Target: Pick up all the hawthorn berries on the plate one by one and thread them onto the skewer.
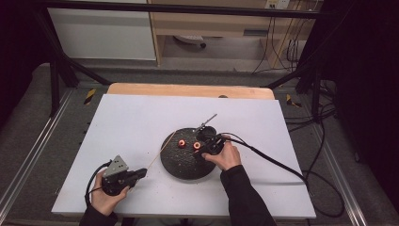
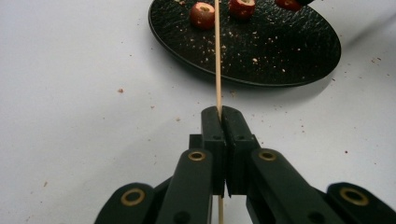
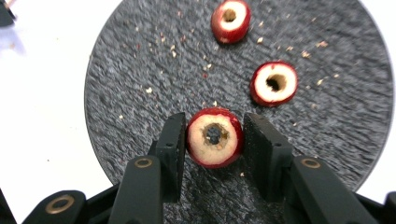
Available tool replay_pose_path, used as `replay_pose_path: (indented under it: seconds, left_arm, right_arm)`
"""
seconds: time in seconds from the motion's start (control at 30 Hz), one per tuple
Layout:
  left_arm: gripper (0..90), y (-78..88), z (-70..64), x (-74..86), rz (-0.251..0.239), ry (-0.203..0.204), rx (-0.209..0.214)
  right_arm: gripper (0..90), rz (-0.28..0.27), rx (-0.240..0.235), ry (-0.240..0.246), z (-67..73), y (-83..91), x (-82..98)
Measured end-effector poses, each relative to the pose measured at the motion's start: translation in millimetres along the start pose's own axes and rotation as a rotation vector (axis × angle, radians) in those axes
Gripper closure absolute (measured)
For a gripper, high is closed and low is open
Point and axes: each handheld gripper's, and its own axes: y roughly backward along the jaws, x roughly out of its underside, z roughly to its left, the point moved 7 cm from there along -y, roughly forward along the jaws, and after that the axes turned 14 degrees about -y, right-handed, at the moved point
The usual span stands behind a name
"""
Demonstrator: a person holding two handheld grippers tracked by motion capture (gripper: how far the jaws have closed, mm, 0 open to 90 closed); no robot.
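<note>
We see the left gripper (image 1: pixel 139 173) low on the white table (image 1: pixel 131 122), near the front left, its jaws pressed tight together on a thin wooden skewer (image 2: pixel 217 60). In the left gripper view the skewer runs straight out from between the jaws and reaches over the near rim of the black plate (image 2: pixel 299 51). In the high view the skewer (image 1: pixel 162 149) slants from the gripper up to the plate's left edge.

The right gripper (image 1: pixel 201 149) sits over the black plate (image 1: pixel 181 167), held by the person's right hand (image 1: pixel 227 155). In the right gripper view its jaws are narrow and clamp a red cored fruit (image 3: pixel 215 137) from both sides, pads touching its skin, the cored hole facing the camera. The held fruit is above the plate's middle; we cannot tell whether it is lifted or resting on it.

Two more cored fruits lie on the plate: one (image 3: pixel 274 83) just beyond the held one, another (image 3: pixel 230 20) farther off near the plate's far side. Small crumbs (image 3: pixel 163 46) are scattered over the plate. A metal tool (image 1: pixel 207 122) lies at the plate's far rim, pointing away across the table.
</note>
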Motion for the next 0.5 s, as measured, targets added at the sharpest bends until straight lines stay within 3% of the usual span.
replay_pose_path:
  seconds: [0.33,0.5]
  left_arm:
    - [88.4,0.2,-0.5,0.0,-0.002,0.004,-0.005]
    - [88.4,0.2,-1.0,0.0,-0.004,0.006,-0.008]
  right_arm:
    - [61.0,-0.107,-0.018,-0.029,4.8,14.0,-1.3]
    - [61.0,-0.209,-0.052,-0.068,3.3,19.8,-0.6]
